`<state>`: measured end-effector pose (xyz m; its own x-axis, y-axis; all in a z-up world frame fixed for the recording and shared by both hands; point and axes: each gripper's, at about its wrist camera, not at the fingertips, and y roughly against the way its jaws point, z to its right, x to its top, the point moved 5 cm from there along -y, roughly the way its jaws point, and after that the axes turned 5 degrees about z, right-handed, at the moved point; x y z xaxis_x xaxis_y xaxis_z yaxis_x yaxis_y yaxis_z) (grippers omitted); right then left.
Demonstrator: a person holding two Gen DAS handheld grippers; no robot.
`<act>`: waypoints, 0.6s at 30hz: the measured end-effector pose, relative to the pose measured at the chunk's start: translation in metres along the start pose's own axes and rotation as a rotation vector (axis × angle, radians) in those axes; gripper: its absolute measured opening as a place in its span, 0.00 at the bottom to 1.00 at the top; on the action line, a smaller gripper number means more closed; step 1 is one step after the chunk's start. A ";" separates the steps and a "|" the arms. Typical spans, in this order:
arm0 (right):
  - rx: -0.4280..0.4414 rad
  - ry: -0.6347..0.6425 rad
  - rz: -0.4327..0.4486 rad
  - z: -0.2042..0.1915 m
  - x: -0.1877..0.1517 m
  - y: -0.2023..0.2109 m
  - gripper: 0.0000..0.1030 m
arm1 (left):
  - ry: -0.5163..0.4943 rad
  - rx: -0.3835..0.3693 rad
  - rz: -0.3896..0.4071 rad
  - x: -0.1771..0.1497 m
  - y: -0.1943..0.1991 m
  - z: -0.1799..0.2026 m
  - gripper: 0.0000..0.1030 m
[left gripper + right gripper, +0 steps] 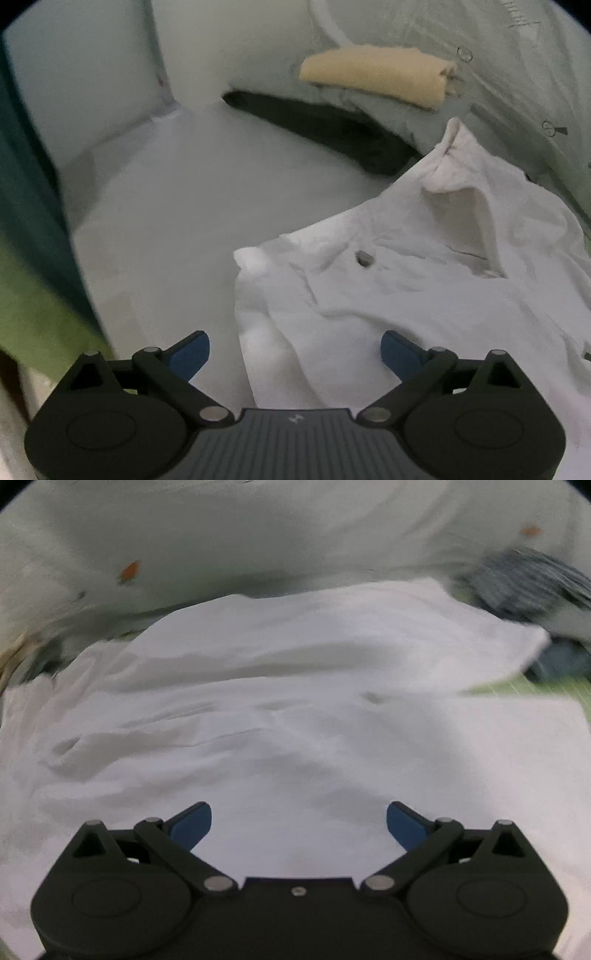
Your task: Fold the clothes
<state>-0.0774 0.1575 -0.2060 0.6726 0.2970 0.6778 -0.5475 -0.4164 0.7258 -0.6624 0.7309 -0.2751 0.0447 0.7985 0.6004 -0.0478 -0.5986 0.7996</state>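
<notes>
Lying crumpled across the lower right of the left wrist view, the white shirt (pixel 424 280) looks thin, soft and light, so it should drape and slide rather than hold a crease; I'd take it by a hem edge or corner, not the loose middle. It spreads on a pale tabletop (pixel 177 229). Both the left gripper (pixel 294 350) and right gripper (pixel 299 827) have jaws spread wide with nothing between them. A folded beige cloth (pixel 376 75) sits at the upper middle, well apart.
</notes>
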 end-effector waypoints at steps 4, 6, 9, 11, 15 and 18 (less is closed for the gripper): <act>-0.071 -0.041 -0.013 -0.018 -0.027 0.016 0.99 | -0.009 -0.115 -0.038 0.012 -0.028 -0.012 0.95; -0.086 -0.046 -0.030 -0.030 -0.040 0.020 0.99 | 0.011 -0.183 -0.064 0.011 -0.032 -0.014 0.69; -0.099 -0.041 -0.058 -0.047 -0.052 0.022 0.99 | 0.019 -0.224 -0.052 0.011 -0.032 -0.014 0.40; -0.090 -0.036 -0.073 -0.058 -0.055 0.021 0.99 | -0.030 -0.228 -0.020 0.009 -0.024 -0.011 0.22; -0.050 0.001 -0.073 -0.080 -0.053 0.016 0.99 | -0.043 -0.229 -0.007 0.001 -0.011 -0.019 0.15; -0.011 0.016 -0.071 -0.090 -0.052 0.013 0.99 | -0.034 -0.218 -0.019 -0.004 -0.007 -0.036 0.15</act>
<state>-0.1642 0.2136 -0.2219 0.7021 0.3394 0.6260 -0.5040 -0.3842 0.7735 -0.6983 0.7341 -0.2839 0.0814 0.8048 0.5879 -0.2608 -0.5521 0.7920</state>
